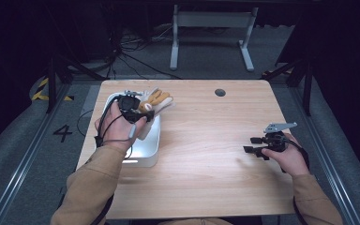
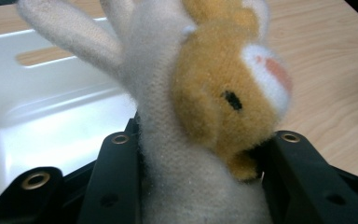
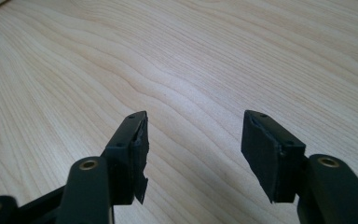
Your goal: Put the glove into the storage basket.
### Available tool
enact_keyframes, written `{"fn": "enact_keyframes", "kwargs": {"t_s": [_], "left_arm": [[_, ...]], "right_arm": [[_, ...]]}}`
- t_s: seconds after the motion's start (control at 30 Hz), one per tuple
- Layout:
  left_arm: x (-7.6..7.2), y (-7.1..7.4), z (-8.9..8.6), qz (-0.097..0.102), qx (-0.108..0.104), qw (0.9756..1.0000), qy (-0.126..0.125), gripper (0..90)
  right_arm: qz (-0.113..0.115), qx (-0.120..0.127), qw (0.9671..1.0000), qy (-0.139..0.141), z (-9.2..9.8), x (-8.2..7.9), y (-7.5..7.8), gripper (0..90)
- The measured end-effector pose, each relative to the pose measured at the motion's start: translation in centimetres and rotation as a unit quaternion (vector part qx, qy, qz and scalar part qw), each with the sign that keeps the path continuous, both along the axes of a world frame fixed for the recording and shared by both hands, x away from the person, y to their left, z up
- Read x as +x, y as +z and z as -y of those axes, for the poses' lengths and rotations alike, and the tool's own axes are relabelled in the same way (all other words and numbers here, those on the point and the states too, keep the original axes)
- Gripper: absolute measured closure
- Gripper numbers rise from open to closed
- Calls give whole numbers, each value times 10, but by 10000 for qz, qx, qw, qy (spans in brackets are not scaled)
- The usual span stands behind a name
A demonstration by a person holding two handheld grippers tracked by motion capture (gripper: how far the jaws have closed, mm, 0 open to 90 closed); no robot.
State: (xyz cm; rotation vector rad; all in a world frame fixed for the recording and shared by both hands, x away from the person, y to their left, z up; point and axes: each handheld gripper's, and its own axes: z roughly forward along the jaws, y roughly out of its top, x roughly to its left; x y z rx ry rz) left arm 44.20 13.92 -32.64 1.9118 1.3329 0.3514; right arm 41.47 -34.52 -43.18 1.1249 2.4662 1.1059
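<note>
Plush, cream-and-tan soft toy animal [image 2: 200,107] was clamped between the left gripper's [image 1: 132,108] jaws above the white plastic tray's [image 1: 151,154] far end, presumably mid-transfer, while the right gripper [image 3: 193,156], well right of the tray, waited with jaws apart, empty.

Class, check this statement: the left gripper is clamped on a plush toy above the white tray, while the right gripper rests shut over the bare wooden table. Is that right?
Not quite. The right gripper is open, not shut: the right gripper view shows its jaws apart with bare wooden table between them. The rest holds: the left gripper clamps the plush toy above the white tray.
</note>
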Motion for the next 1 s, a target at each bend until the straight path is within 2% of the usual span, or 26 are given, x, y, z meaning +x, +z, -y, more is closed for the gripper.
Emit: {"fn": "enact_keyframes", "kwargs": {"t_s": [0.23,0.33,0.5,0.6,0.7,0.83,1.0], "left_arm": [[1,-2,-10,-89,-92,9995,283,606],[6,-9,-15,-217,0,9988,430,606],[9,-17,-23,-263,-74,9974,673,605],[9,-22,-25,-395,-117,9959,803,605],[10,-27,-26,-498,-162,9947,880,604],[13,-34,-26,-585,-145,9944,871,602],[17,-42,-25,-577,-157,9938,933,601]], "right_arm": [[81,-24,10000,16,-3,-3,5,418],[91,-31,10000,27,-3,-4,5,417],[93,-24,10000,16,-3,-5,6,417],[89,-33,9999,33,-4,-5,5,417],[94,-48,9999,48,-4,-6,5,417],[89,-45,9999,37,-4,-6,5,417],[63,-61,9999,50,-5,-6,4,417]]}}
